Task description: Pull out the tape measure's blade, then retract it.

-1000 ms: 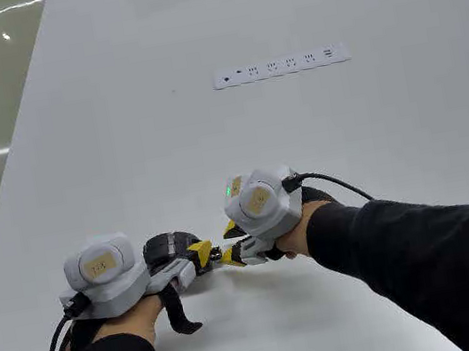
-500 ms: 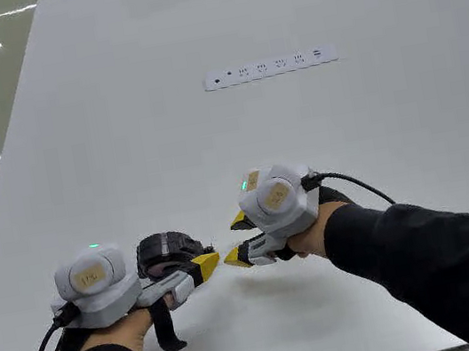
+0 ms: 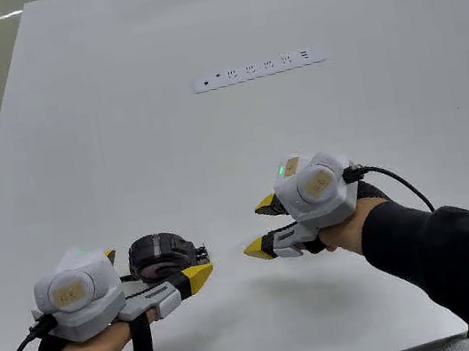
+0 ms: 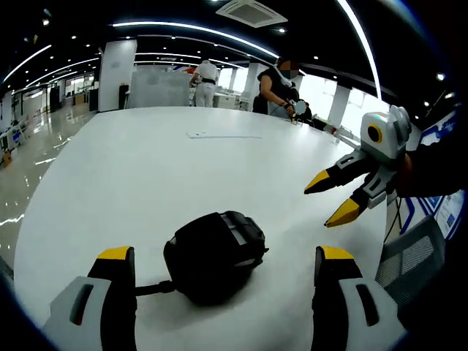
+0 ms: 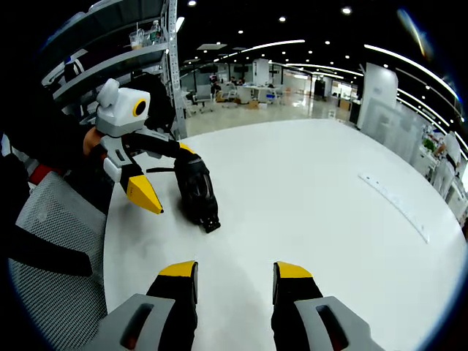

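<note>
Your left gripper (image 3: 154, 266) is low on the white counter (image 3: 214, 161), its jaws spread wide. The black tape measure (image 4: 216, 256) lies on the counter right between them. From the left gripper view there's a gap on either side, so neither jaw is pinching the case. A black strap (image 3: 142, 346) trails from the case past your left hand. Your right gripper (image 3: 261, 225) sits just to the right, its jaws parted around nothing, its yellow tips aimed at the tape measure but clear of it. A white power strip (image 3: 257, 69) lies well beyond, farther up the counter.
</note>
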`<state>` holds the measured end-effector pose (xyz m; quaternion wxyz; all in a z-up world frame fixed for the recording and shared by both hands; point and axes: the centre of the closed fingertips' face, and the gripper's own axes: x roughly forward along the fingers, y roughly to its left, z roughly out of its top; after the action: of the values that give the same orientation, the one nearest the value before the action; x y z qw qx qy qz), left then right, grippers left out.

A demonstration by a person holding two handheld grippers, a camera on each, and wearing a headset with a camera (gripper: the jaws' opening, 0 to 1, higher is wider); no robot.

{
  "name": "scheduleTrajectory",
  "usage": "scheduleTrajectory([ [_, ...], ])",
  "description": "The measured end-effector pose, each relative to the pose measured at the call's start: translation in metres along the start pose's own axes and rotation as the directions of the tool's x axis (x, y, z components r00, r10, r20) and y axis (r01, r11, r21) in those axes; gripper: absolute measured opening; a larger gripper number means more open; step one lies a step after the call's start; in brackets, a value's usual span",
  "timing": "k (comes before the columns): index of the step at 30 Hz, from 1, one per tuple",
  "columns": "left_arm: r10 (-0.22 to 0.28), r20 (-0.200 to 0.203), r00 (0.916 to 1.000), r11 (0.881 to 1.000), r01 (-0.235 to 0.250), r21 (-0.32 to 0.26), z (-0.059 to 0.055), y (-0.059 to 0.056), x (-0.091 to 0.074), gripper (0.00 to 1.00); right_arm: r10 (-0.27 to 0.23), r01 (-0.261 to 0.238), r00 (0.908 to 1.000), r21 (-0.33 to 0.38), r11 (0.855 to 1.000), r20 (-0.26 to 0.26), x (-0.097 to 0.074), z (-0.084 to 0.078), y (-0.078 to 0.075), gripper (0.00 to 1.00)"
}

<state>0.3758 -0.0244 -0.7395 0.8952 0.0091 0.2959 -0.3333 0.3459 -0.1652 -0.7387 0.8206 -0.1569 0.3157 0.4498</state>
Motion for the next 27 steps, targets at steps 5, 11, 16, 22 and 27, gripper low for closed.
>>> scheduleTrajectory([
  [5,-0.027,-0.004,0.9996,0.999,0.027,0.018,0.0,0.001,-0.007,0.99,-0.026,0.026,0.9997,0.035,0.999,-0.001,-0.014,-0.009,-0.007,0.42],
  [11,-0.042,0.012,0.999,0.998,0.042,0.054,0.005,0.004,-0.016,0.99,-0.047,0.047,0.9989,0.089,0.995,-0.01,-0.032,-0.03,-0.015,0.47],
  [16,-0.062,-0.017,0.9979,0.993,0.063,0.096,-0.002,0.007,-0.017,0.99,-0.065,0.067,0.9977,0.126,0.99,-0.02,-0.044,-0.046,-0.023,0.52],
  [22,-0.101,-0.034,0.9943,0.988,0.104,0.113,-0.005,0.006,-0.021,0.99,-0.076,0.079,0.9966,0.128,0.989,-0.033,-0.06,-0.061,-0.026,0.56],
  [27,-0.088,-0.044,0.9952,0.989,0.092,0.113,-0.008,0.014,-0.025,0.99,-0.096,0.101,0.9924,0.066,0.993,-0.078,-0.07,-0.081,-0.024,0.58],
])
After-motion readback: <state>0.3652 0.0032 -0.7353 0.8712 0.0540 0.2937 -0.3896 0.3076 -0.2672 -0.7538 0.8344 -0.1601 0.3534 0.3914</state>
